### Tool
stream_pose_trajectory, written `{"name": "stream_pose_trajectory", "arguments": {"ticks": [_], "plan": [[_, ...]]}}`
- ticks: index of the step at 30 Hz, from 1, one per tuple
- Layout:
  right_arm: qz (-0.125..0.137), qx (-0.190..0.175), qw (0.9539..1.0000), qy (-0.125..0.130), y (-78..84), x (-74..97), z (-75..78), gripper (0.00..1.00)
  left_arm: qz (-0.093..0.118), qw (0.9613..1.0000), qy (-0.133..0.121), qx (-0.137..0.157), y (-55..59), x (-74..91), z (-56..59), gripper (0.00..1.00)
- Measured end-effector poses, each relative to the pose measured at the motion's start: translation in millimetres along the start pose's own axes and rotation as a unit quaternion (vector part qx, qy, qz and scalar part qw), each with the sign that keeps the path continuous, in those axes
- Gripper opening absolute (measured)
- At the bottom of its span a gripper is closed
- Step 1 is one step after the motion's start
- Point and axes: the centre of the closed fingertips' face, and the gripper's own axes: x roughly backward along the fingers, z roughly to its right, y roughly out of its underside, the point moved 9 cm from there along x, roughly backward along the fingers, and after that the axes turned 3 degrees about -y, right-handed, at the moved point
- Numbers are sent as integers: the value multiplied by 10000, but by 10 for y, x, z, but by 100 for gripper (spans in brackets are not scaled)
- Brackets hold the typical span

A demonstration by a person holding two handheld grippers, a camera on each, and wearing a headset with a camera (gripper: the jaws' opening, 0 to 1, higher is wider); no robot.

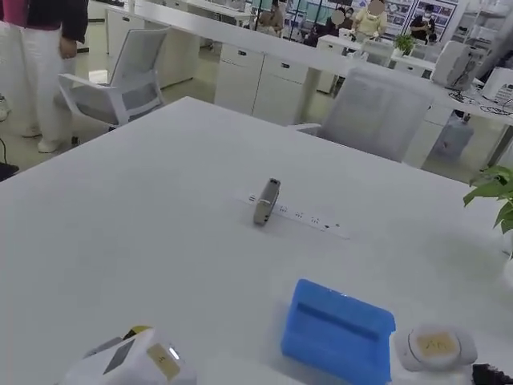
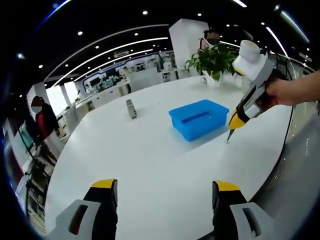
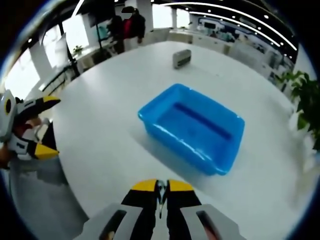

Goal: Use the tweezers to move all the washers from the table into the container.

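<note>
Both right gripper (image 3: 161, 185) jaws apparently pinch tweezers (image 3: 160, 204).

Bright, even light falls from above; the left gripper view catches rows of ceiling spots (image 2: 145, 12) and curved light strips (image 2: 150, 40). The white table (image 1: 160, 224) is nearly washed out in the head view, which is soft throughout and blurriest along its near edge. The blue container (image 3: 192, 127) throws only a faint, diffuse shadow. Both gripper views bend straight lines toward their edges. The tweezers (image 3: 160, 200) pinched in the right gripper (image 3: 161, 187) look smeared, too close for focus.
</note>
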Motion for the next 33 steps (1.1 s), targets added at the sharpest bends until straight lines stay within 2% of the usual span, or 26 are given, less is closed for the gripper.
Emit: {"name": "stream_pose_trajectory", "arguments": {"ticks": [9, 17, 19, 25, 29, 33], "plan": [[-65, -153, 9998, -96, -36, -19, 44, 1, -7, 10000, 9, -23, 1, -1, 3, 79], [-76, -655, 9974, -276, -28, -14, 59, 3, -14, 10000, 3, -13, 2, -5, -1, 79], [-107, -614, 9977, -268, -55, -33, 98, 3, -30, 10000, 3, -22, 5, -8, -1, 79], [-241, -483, 9983, -216, -82, -46, 31, 3, -21, 10000, -8, -8, 4, -8, -5, 79], [-322, 100, 9994, -2, -106, -75, 6, 2, -16, 10000, -25, -12, 3, -5, -8, 78], [-334, 156, 9993, -23, -83, -69, -48, 1, -6, 10000, -46, 8, 3, -2, -17, 78]]}}
